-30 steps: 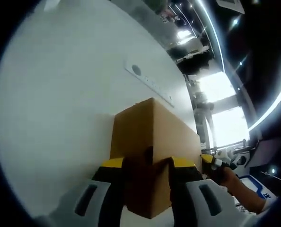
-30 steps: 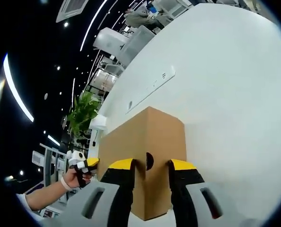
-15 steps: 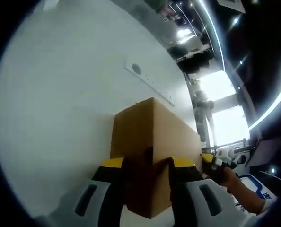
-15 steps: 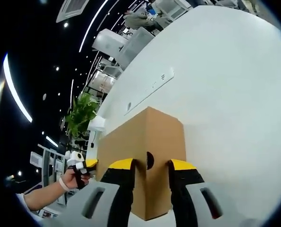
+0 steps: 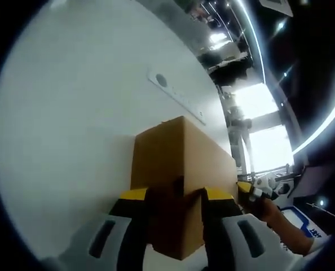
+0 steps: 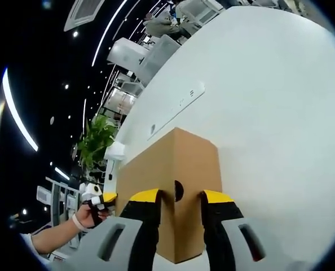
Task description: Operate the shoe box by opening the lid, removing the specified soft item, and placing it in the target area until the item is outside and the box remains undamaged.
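So, the brown shoe box (image 5: 176,169) sits on the white table (image 5: 60,141), lid down as far as I can see. My left gripper (image 5: 176,197) is at 1 end of the box, its 2 yellow-tipped jaws apart and straddling the box's near corner edge, tips against the cardboard either side. Whether they actually pinch it, I cannot tell. My right gripper (image 6: 175,197) is at the other end of the shoe box (image 6: 173,180), same pose: 2 jaws apart, either side of the small round finger hole (image 6: 177,191) in that end wall. In the left gripper view the far hand (image 5: 267,212) shows just beyond the box's right side; in the right gripper view the other hand (image 6: 88,213) shows off the box's left side. Beyond the box a long cable slot (image 6: 176,110) lies in the table (image 6: 269,113), and a green plant (image 6: 97,141) stands past the table edge.
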Action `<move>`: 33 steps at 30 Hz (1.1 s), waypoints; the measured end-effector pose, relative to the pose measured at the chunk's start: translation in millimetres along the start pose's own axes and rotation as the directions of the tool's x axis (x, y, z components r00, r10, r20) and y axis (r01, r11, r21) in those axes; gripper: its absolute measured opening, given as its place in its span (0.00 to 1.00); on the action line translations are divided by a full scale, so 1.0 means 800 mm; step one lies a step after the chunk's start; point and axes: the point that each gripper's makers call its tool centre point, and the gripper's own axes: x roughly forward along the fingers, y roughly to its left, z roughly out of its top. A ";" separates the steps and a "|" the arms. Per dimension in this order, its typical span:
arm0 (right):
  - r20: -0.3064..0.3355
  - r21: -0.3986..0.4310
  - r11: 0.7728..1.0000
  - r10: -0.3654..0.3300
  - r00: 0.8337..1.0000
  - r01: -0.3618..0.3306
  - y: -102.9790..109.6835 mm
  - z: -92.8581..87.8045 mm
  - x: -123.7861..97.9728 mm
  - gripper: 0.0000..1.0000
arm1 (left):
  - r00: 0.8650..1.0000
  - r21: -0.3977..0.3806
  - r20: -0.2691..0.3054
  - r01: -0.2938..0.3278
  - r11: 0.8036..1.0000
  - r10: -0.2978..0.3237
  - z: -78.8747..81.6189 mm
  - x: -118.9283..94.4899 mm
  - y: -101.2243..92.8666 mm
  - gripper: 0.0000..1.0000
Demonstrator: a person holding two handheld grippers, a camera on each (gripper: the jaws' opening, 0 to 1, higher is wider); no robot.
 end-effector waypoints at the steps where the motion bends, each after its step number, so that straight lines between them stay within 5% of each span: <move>1: 0.002 0.001 1.000 0.000 1.000 0.000 0.000 0.000 0.000 0.27 | 1.000 0.005 -0.002 0.001 1.000 -0.001 0.000 0.000 0.000 0.36; 11: 0.003 0.007 1.000 -0.009 1.000 0.009 0.001 -0.001 0.000 0.27 | 0.999 0.001 -0.029 0.015 1.000 -0.015 0.003 0.005 0.003 0.40; 18: 0.001 0.008 1.000 -0.009 1.000 0.009 -0.002 0.001 0.001 0.27 | 0.997 0.046 -0.080 -0.013 0.999 0.016 -0.008 0.019 -0.002 0.70; 24: -0.008 0.015 1.000 -0.010 1.000 0.011 -0.003 0.001 0.001 0.27 | 0.994 0.079 -0.107 0.022 0.997 -0.014 -0.010 0.023 -0.014 0.76; 33: -0.006 0.013 1.000 -0.005 1.000 0.006 -0.003 0.001 0.001 0.27 | 0.998 0.197 -0.030 -0.042 0.980 0.049 0.015 0.010 -0.010 0.80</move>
